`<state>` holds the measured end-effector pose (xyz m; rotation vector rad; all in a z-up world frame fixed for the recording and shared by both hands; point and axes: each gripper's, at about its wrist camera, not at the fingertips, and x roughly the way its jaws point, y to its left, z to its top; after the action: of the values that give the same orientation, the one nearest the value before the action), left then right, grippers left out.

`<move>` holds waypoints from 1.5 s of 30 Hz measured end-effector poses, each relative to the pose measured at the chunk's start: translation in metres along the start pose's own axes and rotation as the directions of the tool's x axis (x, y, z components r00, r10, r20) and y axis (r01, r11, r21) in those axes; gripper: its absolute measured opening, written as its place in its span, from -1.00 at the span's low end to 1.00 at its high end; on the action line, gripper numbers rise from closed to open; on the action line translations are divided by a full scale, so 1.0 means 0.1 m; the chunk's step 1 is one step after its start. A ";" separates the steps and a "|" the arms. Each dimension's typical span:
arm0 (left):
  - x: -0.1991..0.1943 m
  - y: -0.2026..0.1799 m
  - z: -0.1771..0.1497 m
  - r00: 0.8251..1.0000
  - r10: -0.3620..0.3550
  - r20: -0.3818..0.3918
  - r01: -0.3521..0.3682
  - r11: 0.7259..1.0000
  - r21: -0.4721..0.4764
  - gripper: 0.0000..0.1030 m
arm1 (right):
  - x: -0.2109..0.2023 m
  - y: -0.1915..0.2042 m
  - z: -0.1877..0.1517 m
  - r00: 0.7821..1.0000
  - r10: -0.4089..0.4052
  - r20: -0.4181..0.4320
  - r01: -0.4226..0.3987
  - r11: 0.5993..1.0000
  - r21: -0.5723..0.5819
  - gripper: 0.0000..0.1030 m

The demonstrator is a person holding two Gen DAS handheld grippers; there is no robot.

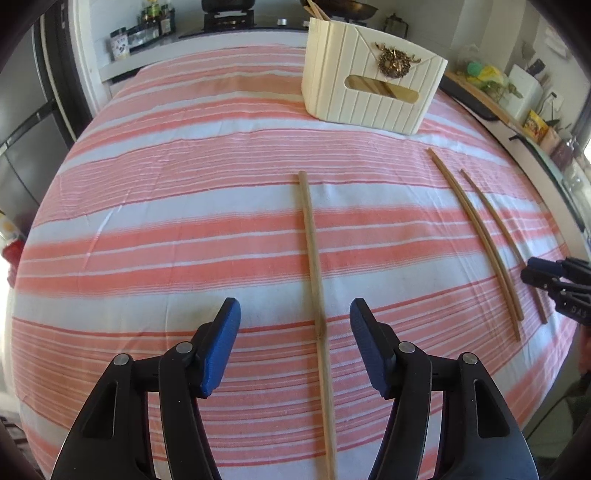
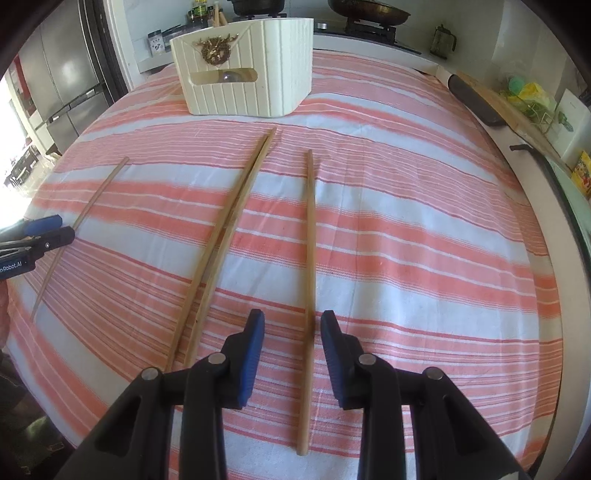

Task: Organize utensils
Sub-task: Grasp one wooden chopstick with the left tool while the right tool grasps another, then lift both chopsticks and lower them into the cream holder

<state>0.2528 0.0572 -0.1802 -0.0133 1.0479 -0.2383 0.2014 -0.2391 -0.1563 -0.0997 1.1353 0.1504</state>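
Both the left gripper point(image 1: 294, 345) and the right gripper point(image 2: 292, 350) have black plastic linkage arms with silver round rivets, ribbed blue finger pads point(image 1: 221, 347), and small white lettering.

Pretty standard kitchen here: the table point(image 1: 184, 221) wears a pink and white striped cloth point(image 2: 406, 240), and behind its far edge runs a counter with a gas stove point(image 1: 227, 18) and a dark wok point(image 2: 369, 11). A steel fridge point(image 2: 70, 74) stands off the left edge, bright daylight pouring in beside it. Off the right edge there's a white counter point(image 2: 576, 122) cluttered with packets and a yellow bag point(image 2: 532, 92), walls all plain white
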 end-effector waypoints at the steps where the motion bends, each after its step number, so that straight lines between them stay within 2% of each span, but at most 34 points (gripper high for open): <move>1: -0.02 0.03 0.03 1.000 -0.017 0.001 0.017 1.000 -0.010 0.26 | -0.01 -0.04 0.02 1.000 0.019 0.000 -0.019 1.000 0.018 -0.38; 4: -0.05 0.08 0.09 0.999 -0.050 0.002 0.050 0.999 -0.018 0.36 | 0.00 -0.12 0.09 0.998 0.058 -0.012 -0.057 0.997 0.044 -0.38; 7: 0.05 0.04 0.17 0.997 -0.063 -0.040 0.064 0.998 0.019 0.37 | 0.08 -0.12 0.18 0.996 0.069 -0.063 -0.067 0.997 0.026 -0.38; 11: 0.24 -0.04 0.31 0.997 -0.015 -0.072 0.021 0.996 0.090 0.37 | 0.23 -0.08 0.34 0.993 0.036 -0.114 -0.039 0.999 -0.022 -0.38; 19: 0.54 -0.11 0.68 0.991 0.082 -0.102 -0.067 0.986 0.150 0.30 | 0.59 -0.11 1.03 0.993 0.036 -0.116 -0.038 0.999 -0.017 -0.38; 21: 0.58 -0.13 0.74 0.991 0.087 -0.106 -0.069 0.984 0.163 0.04 | 0.68 -0.13 1.20 0.994 0.032 -0.108 -0.033 0.999 -0.003 -0.44; 22: 0.59 -0.14 0.76 0.991 0.083 -0.106 -0.065 0.984 0.166 -0.05 | 0.72 -0.13 1.26 0.994 0.020 -0.111 -0.020 1.000 -0.001 -0.57; 23: 0.59 -0.16 0.78 0.991 0.086 -0.100 -0.067 0.982 0.174 -0.32 | 0.74 -0.12 1.32 0.994 0.005 -0.108 -0.005 1.000 -0.003 -0.67; 24: 0.60 -0.18 0.80 0.991 0.095 -0.091 -0.076 0.979 0.189 -0.73 | 0.76 -0.12 1.36 0.993 -0.008 -0.114 0.008 1.000 -0.003 -0.85; 25: 0.61 -0.21 0.80 0.991 0.104 -0.085 -0.084 0.975 0.206 -0.83 | 0.76 -0.13 1.38 0.993 -0.012 -0.117 0.012 1.000 0.003 -0.89; 27: 0.61 -0.25 0.80 0.992 0.112 -0.066 -0.095 0.972 0.217 -0.90 | 0.76 -0.12 1.40 0.994 -0.013 -0.112 0.015 1.000 0.011 -0.90; 31: 0.50 -0.22 0.80 0.996 0.090 -0.029 -0.083 0.979 0.186 -0.91 | 0.61 -0.17 1.36 0.999 0.018 -0.045 -0.016 0.999 0.052 -0.90; 36: -0.12 -0.20 0.85 0.994 0.038 0.107 -0.051 0.991 0.124 -0.91 | 0.05 -0.18 1.31 0.993 0.055 0.100 -0.062 0.996 0.062 -0.90; 40: -0.74 -0.22 0.87 0.973 -0.017 0.231 -0.007 0.995 0.103 -0.90 | -0.51 -0.17 1.28 0.974 0.081 0.212 -0.091 0.995 0.037 -0.90; 45: -1.30 -0.21 0.93 0.936 -0.078 0.344 0.042 0.993 0.111 -0.90 | -1.18 -0.09 1.14 0.935 0.103 0.339 -0.104 0.995 -0.015 -0.90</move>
<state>0.2673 0.0534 -0.0197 0.0044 0.6816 -0.3322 0.2557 -0.2381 -0.0013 -0.0100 0.7954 0.2499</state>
